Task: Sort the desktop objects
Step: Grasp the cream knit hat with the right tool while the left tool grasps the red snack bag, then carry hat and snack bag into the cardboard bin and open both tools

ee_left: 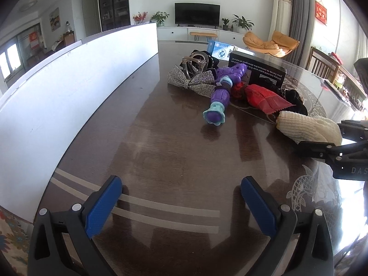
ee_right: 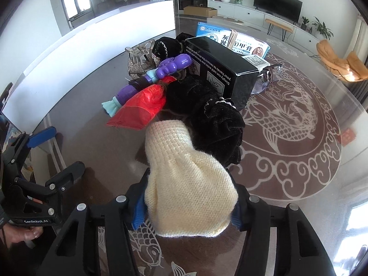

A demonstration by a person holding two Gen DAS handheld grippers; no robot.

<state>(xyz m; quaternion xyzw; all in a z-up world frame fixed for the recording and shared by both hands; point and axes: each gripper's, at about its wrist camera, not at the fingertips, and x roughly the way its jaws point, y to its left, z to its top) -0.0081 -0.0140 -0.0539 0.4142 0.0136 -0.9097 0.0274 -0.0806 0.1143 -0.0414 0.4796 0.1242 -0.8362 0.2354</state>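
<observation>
Cream knitted item (ee_right: 188, 184): clamped between the two blue pads of the right gripper (ee_right: 187, 211). Its near end bulges out past the pads; its far end reaches toward the pile and lies against the black velvet scrunchie (ee_right: 218, 126). In the left wrist view the same knit (ee_left: 308, 126) appears at the right edge, pinched by the right gripper (ee_left: 322, 138).

Left gripper (ee_left: 181, 203): jaws spread wide, nothing between the blue pads. It sits low over the dark glossy table (ee_left: 172, 149), short of the pile and well apart from it.

Pile, nearest first:
- Red foil packet (ee_right: 140, 110), lying flat, touching the scrunchie on its right side.
- Purple and teal plastic toy (ee_left: 220, 96), lying lengthwise, its flared teal end pointing toward the left gripper.
- Silver rhinestone bow (ee_left: 191, 81), just beside the toy on the left.
- Clear plastic hair claw (ee_left: 195, 65), resting on top of the bow.
- Black printed box (ee_right: 220, 69), behind the scrunchie and touching it.
- Blue and white carton (ee_right: 232, 39), behind the black box.

White partition board (ee_left: 69, 80): stands upright along the left edge of the table.
</observation>
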